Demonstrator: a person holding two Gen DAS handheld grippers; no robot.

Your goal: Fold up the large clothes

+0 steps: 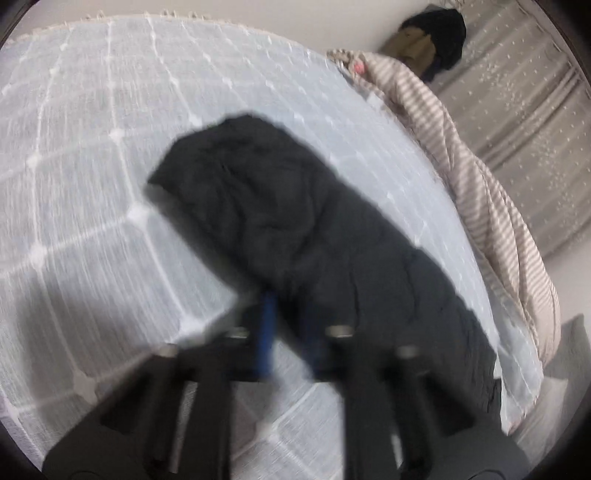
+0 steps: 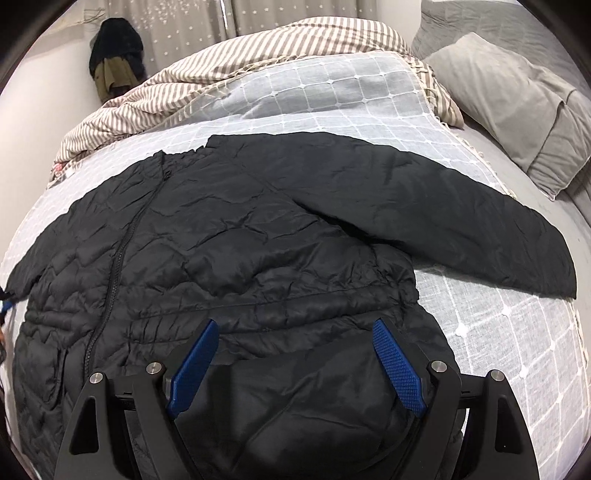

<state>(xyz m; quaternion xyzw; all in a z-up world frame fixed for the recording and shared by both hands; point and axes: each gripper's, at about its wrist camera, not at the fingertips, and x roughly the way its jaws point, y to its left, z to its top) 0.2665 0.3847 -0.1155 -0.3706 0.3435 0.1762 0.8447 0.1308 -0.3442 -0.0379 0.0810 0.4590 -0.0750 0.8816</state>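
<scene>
**Black quilted jacket spread across the bed, one gripper above its hood**

Blue-padded fingers (image 2: 397, 363) of the right gripper (image 2: 293, 363) stand spread wide just over the hood of the black quilted jacket (image 2: 229, 236), with nothing pinched between them. That jacket lies front up on the pale grid-patterned bedspread (image 2: 491, 332), its zip (image 2: 118, 258) running down the left part of the right wrist view, and one sleeve (image 2: 443, 206) stretched out flat toward the right. Hood fabric bunches between and below the open fingers, apart from the pads.

From the left wrist view everything is blurred. Its left gripper (image 1: 286, 332) sits low over the other sleeve (image 1: 258, 192), which reaches away across the bedspread. Blue pads show close together there, so the jaws read as pressed together; whether any cloth is caught in them I cannot tell through the blur.

Beyond the jacket a striped blanket (image 2: 207, 70) is heaped along the far edge of the bed. Grey pillows (image 2: 517, 107) rest at the right. Against the pale wall hangs a dark bundle of clothes (image 2: 114, 59), next to a grey curtain (image 2: 184, 22) with small white specks.
</scene>
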